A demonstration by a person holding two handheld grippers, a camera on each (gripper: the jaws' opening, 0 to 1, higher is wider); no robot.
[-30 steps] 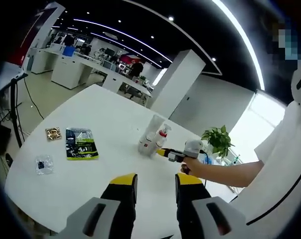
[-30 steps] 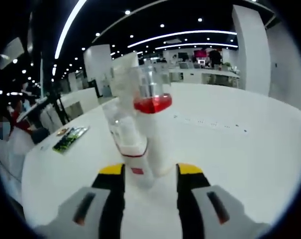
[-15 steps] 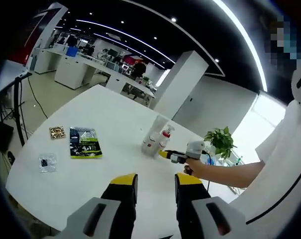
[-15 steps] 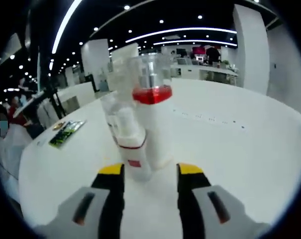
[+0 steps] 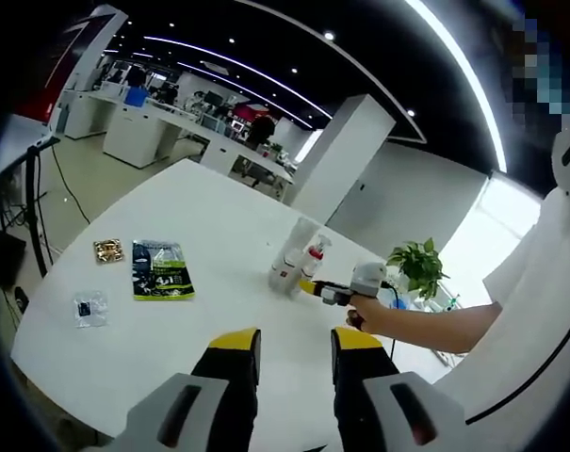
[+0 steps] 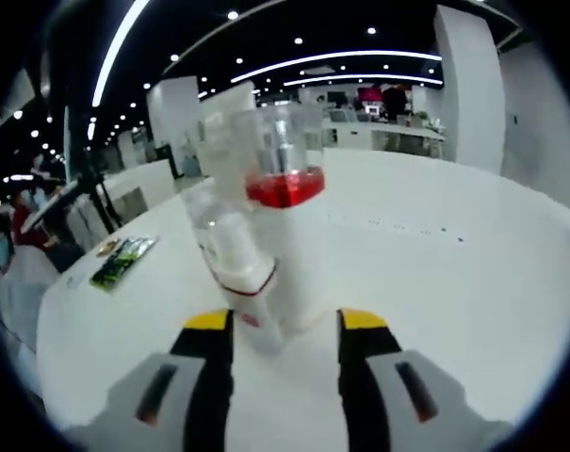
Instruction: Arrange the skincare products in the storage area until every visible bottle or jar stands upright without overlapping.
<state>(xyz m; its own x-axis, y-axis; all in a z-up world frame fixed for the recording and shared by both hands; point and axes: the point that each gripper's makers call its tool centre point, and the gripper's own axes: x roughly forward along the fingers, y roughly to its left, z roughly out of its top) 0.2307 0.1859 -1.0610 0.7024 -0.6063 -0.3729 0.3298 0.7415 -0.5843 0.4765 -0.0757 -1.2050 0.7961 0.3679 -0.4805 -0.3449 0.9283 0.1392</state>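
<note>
Right gripper view: right tool (image 6: 286,325) open, jaws flanking the base of the small clear-capped bottle (image 6: 236,273) dead ahead, upright, touching the taller red-collared bottle (image 6: 286,226) behind it on the bench (image 6: 473,282); left tool (image 5: 289,344) open, well back.

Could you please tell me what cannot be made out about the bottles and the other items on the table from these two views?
- Bottle cluster, right gripper view: labels blurred; the front bottles hide how many stand behind.
- Same cluster, left gripper view: too small to count.
- Green packet, left gripper view: print too small to read.
- Two small sachets, left gripper view: contents unclear.
- Right tool, right gripper view: contact with the bottles is uncertain.
</note>
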